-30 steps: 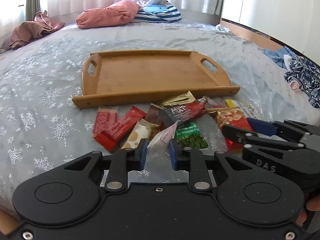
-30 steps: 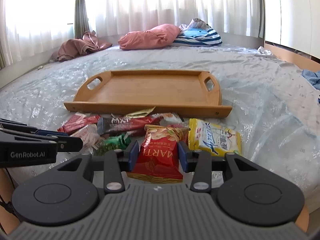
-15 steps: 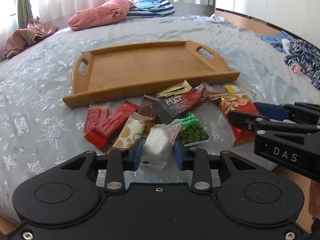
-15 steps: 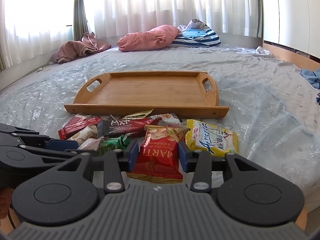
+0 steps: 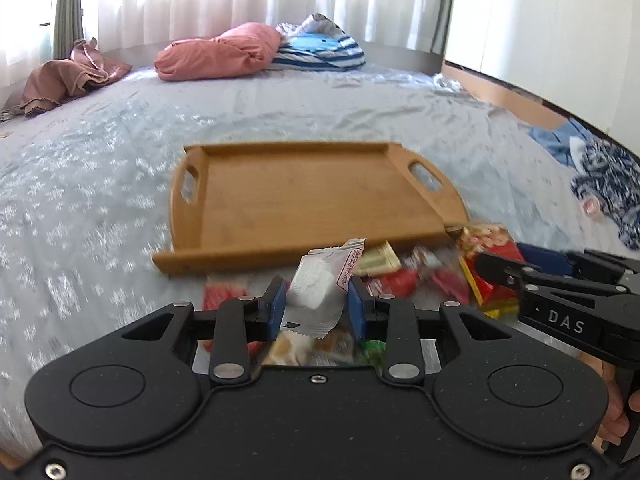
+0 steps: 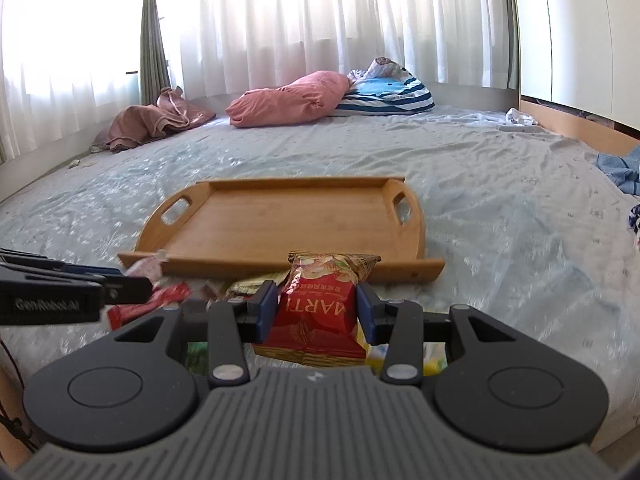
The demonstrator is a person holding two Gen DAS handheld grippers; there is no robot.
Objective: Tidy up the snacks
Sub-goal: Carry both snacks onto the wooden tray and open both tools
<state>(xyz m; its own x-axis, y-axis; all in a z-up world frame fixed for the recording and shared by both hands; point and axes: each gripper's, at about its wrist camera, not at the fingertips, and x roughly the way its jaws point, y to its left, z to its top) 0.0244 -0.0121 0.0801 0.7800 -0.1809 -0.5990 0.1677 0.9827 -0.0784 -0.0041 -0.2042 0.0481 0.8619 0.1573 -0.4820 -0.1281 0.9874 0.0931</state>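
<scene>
Wide bed (image 5: 120, 152) under a pale snowflake-print cover. Empty wooden tray (image 5: 304, 196) at 12 o'clock, pile of snack packets (image 5: 400, 276) just before its near edge. Left gripper (image 5: 316, 300) fingers clamped on a white rice-cracker packet (image 5: 320, 284). Right gripper (image 6: 316, 312) fingers clamped on a red peanut bag (image 6: 320, 304).

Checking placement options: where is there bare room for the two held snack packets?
The wooden tray is bare from handle to handle. Bedspread left of it is free too. The snack pile crowds its near rim, where the left gripper holds the white packet and the right gripper the red packet.
</scene>
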